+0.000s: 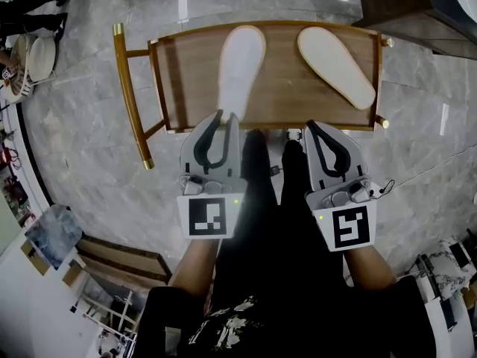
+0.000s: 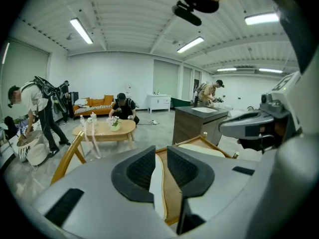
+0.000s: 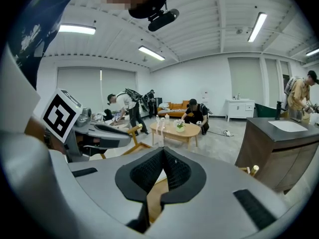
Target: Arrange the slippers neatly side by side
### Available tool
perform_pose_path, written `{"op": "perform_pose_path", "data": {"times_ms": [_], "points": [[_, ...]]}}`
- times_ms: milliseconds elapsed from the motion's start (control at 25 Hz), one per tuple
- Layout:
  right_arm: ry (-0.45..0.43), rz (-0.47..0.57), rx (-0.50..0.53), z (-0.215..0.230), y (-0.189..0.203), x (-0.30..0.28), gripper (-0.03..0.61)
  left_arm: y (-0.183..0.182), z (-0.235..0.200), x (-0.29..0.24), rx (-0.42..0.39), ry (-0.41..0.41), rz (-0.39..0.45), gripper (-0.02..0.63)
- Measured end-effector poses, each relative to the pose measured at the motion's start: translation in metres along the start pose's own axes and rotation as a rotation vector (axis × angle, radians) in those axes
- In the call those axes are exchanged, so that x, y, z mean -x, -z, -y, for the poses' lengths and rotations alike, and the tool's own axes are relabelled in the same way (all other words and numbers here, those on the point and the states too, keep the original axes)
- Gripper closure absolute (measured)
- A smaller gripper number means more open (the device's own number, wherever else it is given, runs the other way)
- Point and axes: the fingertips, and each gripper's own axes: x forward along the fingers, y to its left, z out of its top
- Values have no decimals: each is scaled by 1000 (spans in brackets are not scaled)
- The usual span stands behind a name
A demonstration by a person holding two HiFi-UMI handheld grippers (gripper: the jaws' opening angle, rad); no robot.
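At the wooden bench (image 1: 283, 88), left gripper (image 1: 225, 118) fingers narrowly straddle a white slipper (image 1: 240, 66); right gripper (image 1: 308, 129) fingers shut.

1. Head view looks steeply down from high above the wooden counter (image 1: 279, 73), with left claw (image 1: 226, 118) and right claw (image 1: 308, 127) at its near edge.
2. Left gripper view sits low behind its claw, facing across the counter.
3. Right gripper view matches; both show the coffee table (image 3: 180, 129) beyond.

On rack (image 1: 283, 88): left slipper (image 1: 240, 69), right slipper (image 1: 335, 66) well apart; right one tilted
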Motion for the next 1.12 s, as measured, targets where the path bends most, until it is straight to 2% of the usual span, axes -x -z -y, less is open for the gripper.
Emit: {"op": "perform_pose_path", "data": {"times_ms": [40, 520, 720, 1120], "points": [[6, -5, -7, 1, 2, -4, 588, 3, 0, -5, -6, 14, -12, 551], [25, -80, -66, 5, 42, -45, 586, 54, -11, -55, -41, 66, -143, 526], [28, -81, -50, 3, 44, -55, 588, 62, -24, -80, -33, 52, -125, 499], [40, -118, -48, 7, 53, -50, 588, 80, -27, -125, -26, 66, -168, 462]]}}
